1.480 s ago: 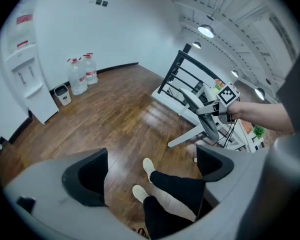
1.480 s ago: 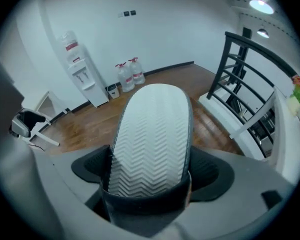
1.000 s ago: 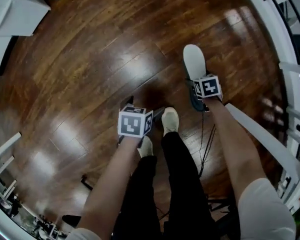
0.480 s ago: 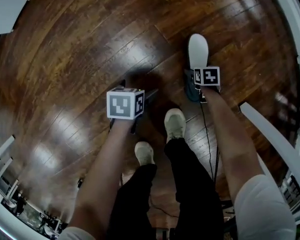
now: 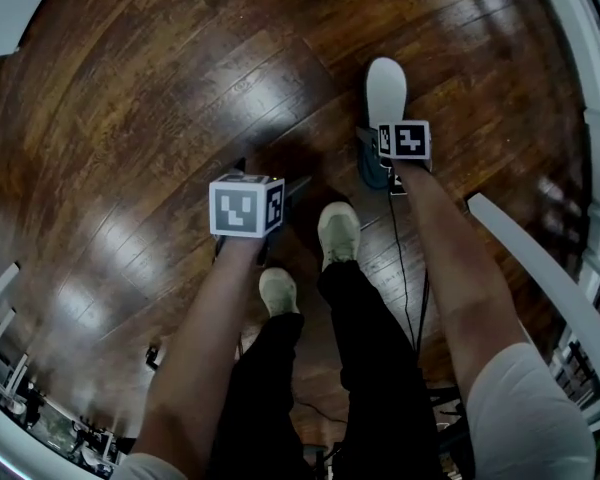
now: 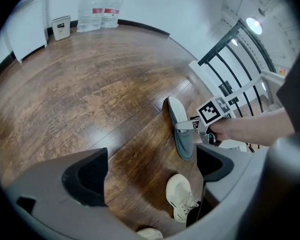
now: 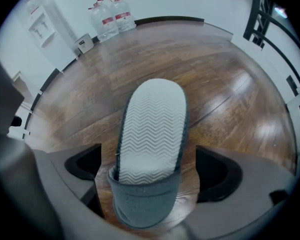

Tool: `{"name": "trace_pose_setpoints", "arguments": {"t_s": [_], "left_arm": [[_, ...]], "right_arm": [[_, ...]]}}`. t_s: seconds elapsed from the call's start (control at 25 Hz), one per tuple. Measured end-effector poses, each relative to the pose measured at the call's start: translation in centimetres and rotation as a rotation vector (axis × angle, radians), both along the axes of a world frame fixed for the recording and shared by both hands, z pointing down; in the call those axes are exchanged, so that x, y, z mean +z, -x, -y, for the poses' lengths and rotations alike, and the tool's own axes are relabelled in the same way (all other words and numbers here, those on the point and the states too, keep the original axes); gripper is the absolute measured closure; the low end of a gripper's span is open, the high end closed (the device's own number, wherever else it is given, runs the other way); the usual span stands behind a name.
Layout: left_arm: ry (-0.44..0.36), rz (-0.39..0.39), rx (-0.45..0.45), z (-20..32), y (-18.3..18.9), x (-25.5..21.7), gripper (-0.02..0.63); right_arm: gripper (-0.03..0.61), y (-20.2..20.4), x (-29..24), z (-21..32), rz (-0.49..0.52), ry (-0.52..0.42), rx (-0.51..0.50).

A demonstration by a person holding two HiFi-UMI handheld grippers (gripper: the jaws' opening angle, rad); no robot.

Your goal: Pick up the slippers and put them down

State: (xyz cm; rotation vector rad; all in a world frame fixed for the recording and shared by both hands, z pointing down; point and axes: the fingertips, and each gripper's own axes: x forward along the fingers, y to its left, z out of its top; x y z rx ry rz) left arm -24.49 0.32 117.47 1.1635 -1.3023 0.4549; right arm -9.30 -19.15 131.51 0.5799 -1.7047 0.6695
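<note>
Above the wood floor point(image 5: 180, 88), beside the railing point(image 6: 230, 59): grey slipper point(image 7: 152, 129) held
Our right gripper point(image 7: 147, 176) clamps it with its fingers point(image 7: 85, 166), sole up, its length running straight ahead; our left gripper point(image 6: 150, 174) hangs empty, fingers wide.

Looks like room in home, maybe hall by stairs
Brown wooden floor point(image 5: 160, 98), shiny, long boards
White wall point(image 6: 155, 4) with dark strip point(image 6: 145, 28) along bottom
Big water bottles point(image 7: 112, 16) standing by wall, tall white thing point(image 7: 40, 26) near them, maybe water machine
Small white box point(image 6: 61, 27) on floor by wall
Black railing bars point(image 6: 230, 66) on one side
Round lamp point(image 6: 254, 25) up high
Soft grey slipper point(image 7: 150, 134) fits home too
</note>
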Motion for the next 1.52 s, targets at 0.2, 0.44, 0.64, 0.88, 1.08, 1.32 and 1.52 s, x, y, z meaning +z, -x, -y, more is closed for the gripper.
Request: {"name": "trace_pose_setpoints", "arguments": {"t_s": [0.2, 0.44, 0.64, 0.88, 1.08, 1.32, 1.52], "left_arm": [[0.01, 0.024, 0.03, -0.6, -0.3, -11.8, 0.058], [-0.11, 0.14, 0.18, -1.1, 0.2, -36.9, 0.06], [-0.213, 0.163, 0.446, -8.1, -8.4, -61.8, 0.06], [-0.341, 0.113, 0.644, -11.6, -22.4, -75.8, 0.06], [-0.442, 0.113, 0.71, -9.2, -36.5, -81.2, 0.06], [-0.496, 0.092, 0.847, -9.4, -52.2, -83.5, 0.06], [-0.498, 0.089, 0.888, -11.4, -57.9, -83.6, 0.06]], "right_arm": [[-0.026, -1.6, -14.0, -0.2, 0.017, 0.006, -0.024], [-0.026, -4.6, -43.3, -4.4, 0.135, -0.05, 0.061], [-0.025, -17.1, -78.5, -17.5, 0.294, -0.18, 0.315], [-0.025, -41.3, -95.2, -30.1, 0.334, -0.325, 0.591], [-0.025, -60.5, -100.1, -38.0, 0.332, -0.452, 0.806], [-0.025, -76.2, -101.1, -45.7, 0.226, -0.528, 0.929], [-0.025, -79.1, -100.8, -48.9, 0.254, -0.51, 0.933]]}}
